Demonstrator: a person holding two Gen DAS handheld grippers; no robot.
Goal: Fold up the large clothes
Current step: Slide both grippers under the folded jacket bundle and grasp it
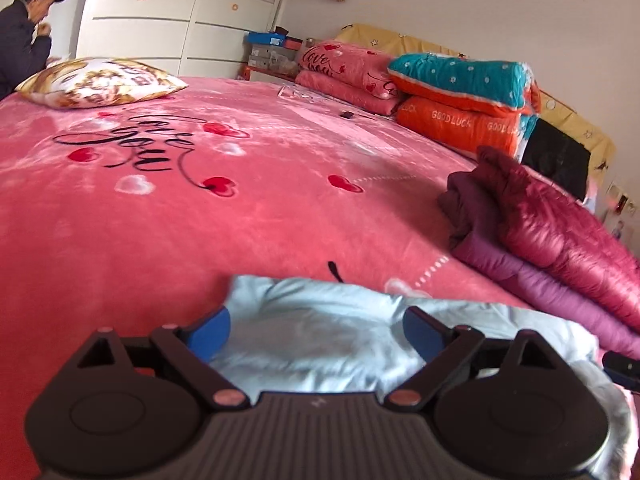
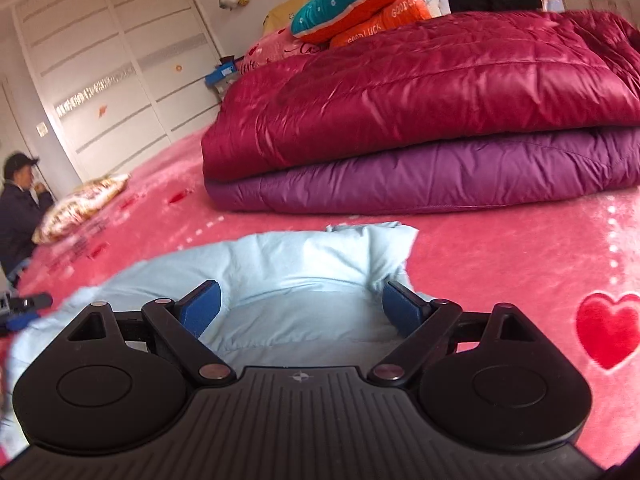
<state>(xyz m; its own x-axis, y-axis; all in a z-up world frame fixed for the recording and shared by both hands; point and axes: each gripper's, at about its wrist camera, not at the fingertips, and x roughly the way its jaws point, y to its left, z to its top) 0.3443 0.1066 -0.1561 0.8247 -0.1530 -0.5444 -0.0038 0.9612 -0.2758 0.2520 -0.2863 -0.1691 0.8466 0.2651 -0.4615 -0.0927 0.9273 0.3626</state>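
glossy quilted maroon jacket, plush pink blanket, matt pale-blue garment

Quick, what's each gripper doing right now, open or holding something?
Left gripper: open, holding nothing, over the light blue garment.
Right gripper: open, holding nothing.

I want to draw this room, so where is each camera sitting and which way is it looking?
Left wrist: sits on the left gripper, low over the pink bed, looking across it at a pillow and wardrobe; its open blue pads show.
Right wrist: sits on the right gripper, facing the stacked coats; its open pads show.
Both see the pale blue garment below them, the coats, the bed and a seated person.
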